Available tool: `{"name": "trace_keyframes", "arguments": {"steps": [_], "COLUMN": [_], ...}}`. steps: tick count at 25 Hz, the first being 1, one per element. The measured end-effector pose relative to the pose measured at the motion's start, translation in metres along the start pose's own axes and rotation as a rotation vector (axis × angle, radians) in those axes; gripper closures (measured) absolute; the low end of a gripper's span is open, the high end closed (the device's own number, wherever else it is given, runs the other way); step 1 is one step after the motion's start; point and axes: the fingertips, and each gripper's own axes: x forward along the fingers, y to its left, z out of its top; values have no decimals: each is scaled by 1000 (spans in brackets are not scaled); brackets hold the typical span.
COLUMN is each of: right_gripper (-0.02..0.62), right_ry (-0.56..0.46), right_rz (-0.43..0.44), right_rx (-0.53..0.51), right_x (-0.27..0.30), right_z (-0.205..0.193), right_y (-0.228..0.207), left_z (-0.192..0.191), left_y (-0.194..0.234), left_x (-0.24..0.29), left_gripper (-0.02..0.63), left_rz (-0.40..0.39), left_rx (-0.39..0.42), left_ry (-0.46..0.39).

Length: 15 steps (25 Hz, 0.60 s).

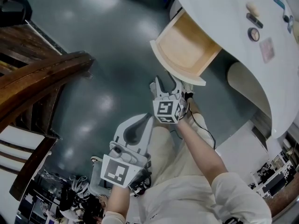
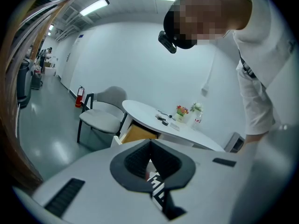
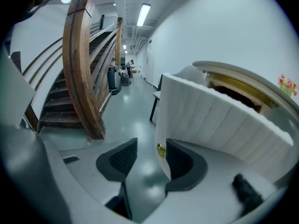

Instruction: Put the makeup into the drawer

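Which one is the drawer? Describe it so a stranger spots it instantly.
Find the rounded white table. The drawer sticks out from under its edge, pulled open. Its pale wood inside and curved white front set it apart from the plain tabletop.

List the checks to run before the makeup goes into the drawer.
1. Drawer pulled out: ok.
2. Room inside the drawer: ok, nothing shows in it.
3. Right gripper free of the knob: ok, jaws apart around it.
4. Left gripper free: ok, jaws together on nothing.
5. Makeup in a gripper: not ok, it lies on the table.
6. Makeup lids shut: cannot tell.
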Motion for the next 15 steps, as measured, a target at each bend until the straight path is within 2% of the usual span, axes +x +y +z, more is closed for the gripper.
{"name": "trace_keyframes", "arguments": {"steps": [5,8,11,15], "right_gripper": [410,411,413,425], "right_ry": [-25,-29,-62,-138], "right_rz": [79,177,263,311], "right_rx": [-15,-19,-35,-43], "right_x": [-19,-46,-80,-134], "right_z": [14,27,54,100], "right_y": [8,19,24,9], "left_z": [11,24,43,69], "left_y": [-5,-17,-31,-58], "left_x": [-12,-24,-32,-47], "left_gripper": [597,597,597,597], "left_rz": [19,15,3,-4], "left_rx": [30,16,-5,10], "left_ry": [-7,-14,-48,-91]}}
